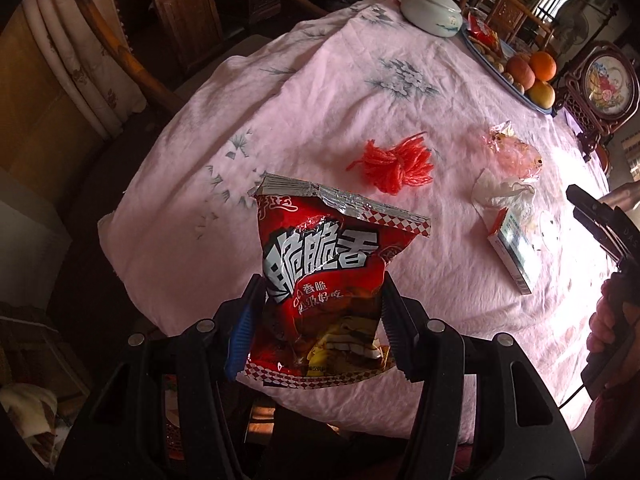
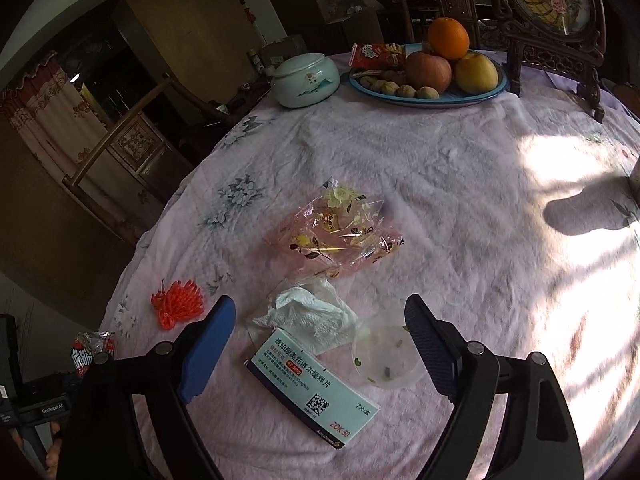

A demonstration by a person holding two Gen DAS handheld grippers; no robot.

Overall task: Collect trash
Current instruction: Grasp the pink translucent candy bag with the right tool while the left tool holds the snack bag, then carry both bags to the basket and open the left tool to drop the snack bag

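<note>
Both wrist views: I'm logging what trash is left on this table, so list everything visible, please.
snack bag: 1, red with silver top, held up over the table's near edge
yarn bundle: 1, red-orange, mid-table
cellophane wrapper: 1, clear pink with flower print, mid-table
tissue: 1, white, crumpled, beside the medicine box
medicine box: 1, white and blue, near edge
plastic lid: 1, clear, soiled, right of the box
lidded jar: 1, white ceramic, far side
fruit plate: 1, blue rim, holding fruit, nuts and a snack pack
tablecloth: 1, pink floral
left gripper: shut on the snack bag
right gripper: open, above the medicine box
</note>
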